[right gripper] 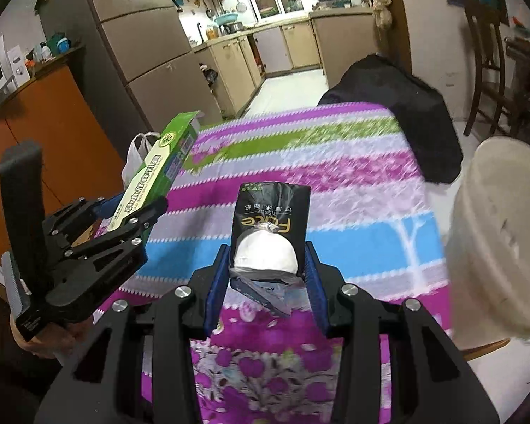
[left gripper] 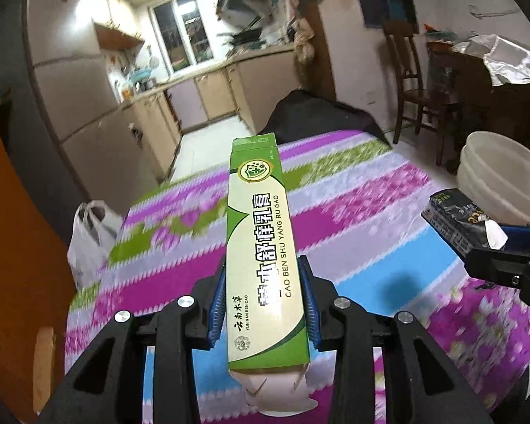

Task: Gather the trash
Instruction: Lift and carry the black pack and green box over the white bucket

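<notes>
My left gripper (left gripper: 265,300) is shut on a long green and cream cardboard box (left gripper: 263,247) with Chinese print, held above the striped table. The box also shows in the right wrist view (right gripper: 155,173), at the left, in the left gripper (right gripper: 130,212). My right gripper (right gripper: 268,275) is shut on a black tissue pack (right gripper: 270,222) with white tissue showing at its opening. In the left wrist view the tissue pack (left gripper: 455,219) and right gripper (left gripper: 505,258) are at the right edge.
A table with a pink, green and blue striped cloth (right gripper: 335,176) lies below both grippers. A white plastic bucket (right gripper: 494,240) stands at the right. A white plastic bag (left gripper: 88,236) hangs at the table's left. A black-covered chair (right gripper: 395,102) is beyond.
</notes>
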Tool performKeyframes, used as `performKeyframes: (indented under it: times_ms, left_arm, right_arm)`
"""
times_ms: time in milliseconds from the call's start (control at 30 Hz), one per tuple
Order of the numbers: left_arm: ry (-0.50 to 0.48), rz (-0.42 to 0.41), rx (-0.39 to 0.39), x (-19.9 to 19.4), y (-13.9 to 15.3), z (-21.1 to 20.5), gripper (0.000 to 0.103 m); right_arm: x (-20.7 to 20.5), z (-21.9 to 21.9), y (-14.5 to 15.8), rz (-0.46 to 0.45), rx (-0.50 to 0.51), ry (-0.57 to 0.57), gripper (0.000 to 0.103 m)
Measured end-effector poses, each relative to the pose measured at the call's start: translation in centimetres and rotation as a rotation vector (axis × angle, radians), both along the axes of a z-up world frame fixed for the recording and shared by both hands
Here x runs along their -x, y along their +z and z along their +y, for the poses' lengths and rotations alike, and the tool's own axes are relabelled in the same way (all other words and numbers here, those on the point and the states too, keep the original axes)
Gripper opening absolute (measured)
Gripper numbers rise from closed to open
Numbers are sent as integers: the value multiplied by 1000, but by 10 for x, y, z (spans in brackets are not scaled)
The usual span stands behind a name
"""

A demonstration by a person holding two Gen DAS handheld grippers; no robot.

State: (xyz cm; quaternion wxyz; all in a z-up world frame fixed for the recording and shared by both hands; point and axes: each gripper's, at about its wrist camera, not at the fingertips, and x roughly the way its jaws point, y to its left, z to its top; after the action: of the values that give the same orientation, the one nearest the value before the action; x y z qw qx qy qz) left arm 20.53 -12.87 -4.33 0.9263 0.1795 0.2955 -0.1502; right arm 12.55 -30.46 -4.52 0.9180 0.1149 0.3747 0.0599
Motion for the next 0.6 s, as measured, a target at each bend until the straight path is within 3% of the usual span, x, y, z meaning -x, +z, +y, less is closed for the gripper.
performKeyframes:
  times_ms: [333, 600]
  left_arm:
    - [-137, -71, -3, 4, 38, -78, 38]
    - [-267, -103, -21, 14, 54, -154, 38]
  right_arm:
    - [23, -65, 48, -51, 87, -109, 39]
    - [50, -127, 70, -33, 180, -230, 39]
